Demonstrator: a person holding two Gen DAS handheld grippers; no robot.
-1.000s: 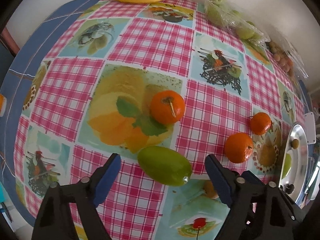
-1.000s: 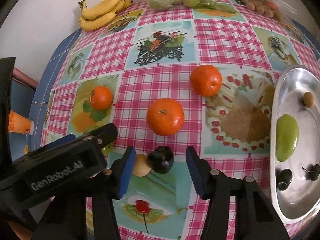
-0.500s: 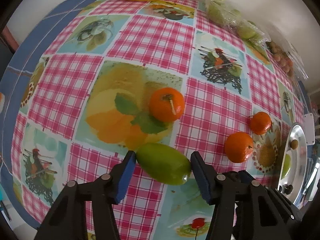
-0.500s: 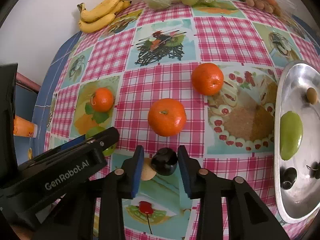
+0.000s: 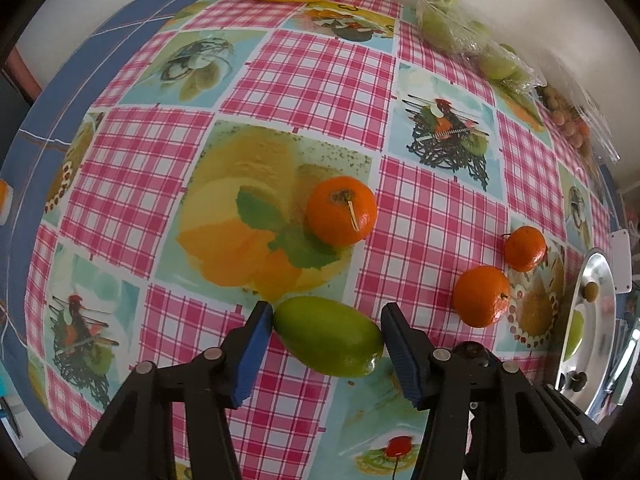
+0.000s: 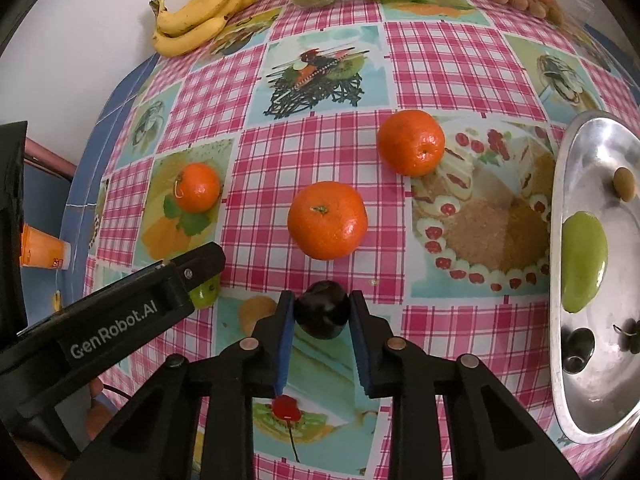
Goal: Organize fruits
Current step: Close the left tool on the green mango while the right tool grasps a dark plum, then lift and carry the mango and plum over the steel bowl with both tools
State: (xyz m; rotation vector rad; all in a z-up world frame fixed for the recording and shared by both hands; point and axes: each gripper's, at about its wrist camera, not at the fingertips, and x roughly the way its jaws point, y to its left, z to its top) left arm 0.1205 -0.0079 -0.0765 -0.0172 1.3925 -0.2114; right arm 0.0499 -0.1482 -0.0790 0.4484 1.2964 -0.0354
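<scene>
Left wrist view: left gripper, wide a second ago, has closed its blue pads onto the green mango lying on the tablecloth below a tangerine. Right wrist view: right gripper has likewise narrowed to clamp the dark plum; both fruits appear ready to lift toward the steel tray.

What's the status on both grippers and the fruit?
Left gripper shut on green mango. Right gripper shut on dark plum. Both fruits on the tablecloth. Steel tray alongside, path unobstructed.
</scene>
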